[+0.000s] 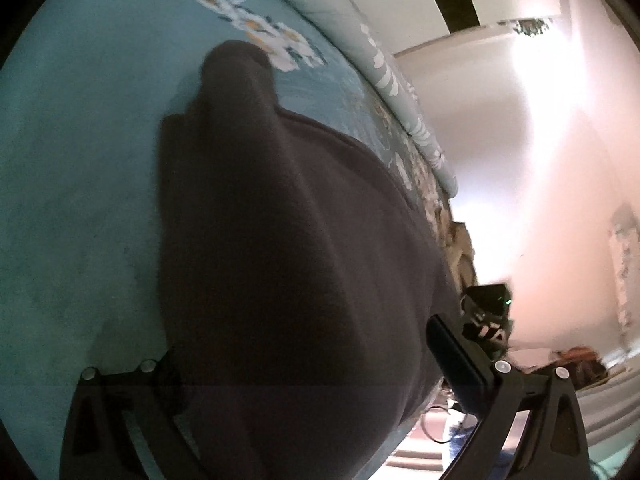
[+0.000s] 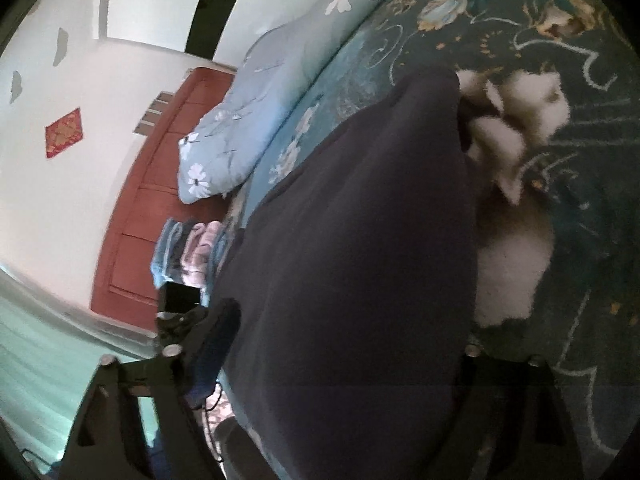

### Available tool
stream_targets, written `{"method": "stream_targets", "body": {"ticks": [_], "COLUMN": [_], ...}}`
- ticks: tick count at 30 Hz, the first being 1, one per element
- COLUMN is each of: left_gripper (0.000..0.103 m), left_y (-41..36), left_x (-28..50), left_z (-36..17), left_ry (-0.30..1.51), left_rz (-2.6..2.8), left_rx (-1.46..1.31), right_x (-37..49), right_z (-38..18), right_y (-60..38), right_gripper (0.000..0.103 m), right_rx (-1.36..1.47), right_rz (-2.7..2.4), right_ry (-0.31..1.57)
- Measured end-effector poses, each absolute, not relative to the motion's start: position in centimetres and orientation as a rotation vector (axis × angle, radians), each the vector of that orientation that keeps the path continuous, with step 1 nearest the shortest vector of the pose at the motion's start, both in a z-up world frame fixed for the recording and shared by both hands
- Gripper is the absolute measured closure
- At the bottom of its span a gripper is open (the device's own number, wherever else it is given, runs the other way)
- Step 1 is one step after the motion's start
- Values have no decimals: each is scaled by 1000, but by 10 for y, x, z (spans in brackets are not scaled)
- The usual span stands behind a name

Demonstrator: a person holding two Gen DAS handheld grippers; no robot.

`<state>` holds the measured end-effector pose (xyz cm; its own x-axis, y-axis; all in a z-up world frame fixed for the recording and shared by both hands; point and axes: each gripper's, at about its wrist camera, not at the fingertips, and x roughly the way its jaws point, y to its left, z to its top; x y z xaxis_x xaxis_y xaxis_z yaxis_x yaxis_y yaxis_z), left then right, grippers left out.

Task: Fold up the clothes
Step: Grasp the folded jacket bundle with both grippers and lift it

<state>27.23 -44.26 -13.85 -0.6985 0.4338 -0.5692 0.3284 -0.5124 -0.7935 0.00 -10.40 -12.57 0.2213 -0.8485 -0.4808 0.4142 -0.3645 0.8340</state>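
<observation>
A dark garment lies on the teal flowered bed cover, one narrow end reaching away from me. My left gripper stands open and wide, the cloth bulging between its jaws. Its left finger is partly hidden by fabric, and its right finger is bare at the garment's edge. In the right wrist view the same garment fills the gap of my right gripper, which is also open. Its left finger shows, while the right one is mostly covered.
A pale blue flowered pillow and a stack of folded clothes lie near the bed's edge, by a red-brown door. A white patch sits on the dark green cover. The other gripper shows at the right.
</observation>
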Motion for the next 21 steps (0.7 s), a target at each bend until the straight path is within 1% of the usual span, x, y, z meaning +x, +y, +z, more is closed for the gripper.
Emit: {"method": "stream_targets", "body": {"ticks": [1, 2, 3, 4, 5, 7, 9, 11, 13, 16, 21], "left_gripper": [7, 16, 21, 29, 34, 38, 43, 52, 56, 58, 59], "left_y": [-442, -443, -444, -445, -446, -444, -439, -435, -430, -420, -414], "left_x": [273, 275, 278, 281, 285, 290, 292, 294, 297, 301, 313], "left_z": [-138, -139, -141, -142, -143, -143, -138, -130, -118, -98, -64], "left_ry": [-1514, -1531, -1555, -1580, -1605, -1634, -1611, -1581, -1546, -1481, -1388], "left_rz": [2407, 2418, 2431, 2442, 2453, 2475, 2513, 2545, 2587, 2658, 2727], "left_rx": [-1190, -1191, -1199, -1199, -1198, -1184, -1189, -1185, -1170, -1121, -1039], "right_x": [0, -1, -1, -1, -1, 1, 2, 5, 8, 15, 25], "right_z": [-126, -127, -129, -130, -129, -127, -123, -119, -110, -96, -71], "right_y": [-103, -101, -99, -98, -99, -100, -102, -103, -102, -101, -102], "right_gripper": [38, 42, 45, 46, 46, 46, 49, 53, 58, 60, 61], "right_rx": [1374, 1380, 1389, 1397, 1406, 1423, 1430, 1426, 1410, 1378, 1320], "right_rz": [-1432, -1433, -1432, -1431, -1438, -1453, -1465, -1473, -1484, -1498, -1473], "right_ry": [-447, -456, -465, -474, -467, -455, -447, -441, -431, -415, -419]}}
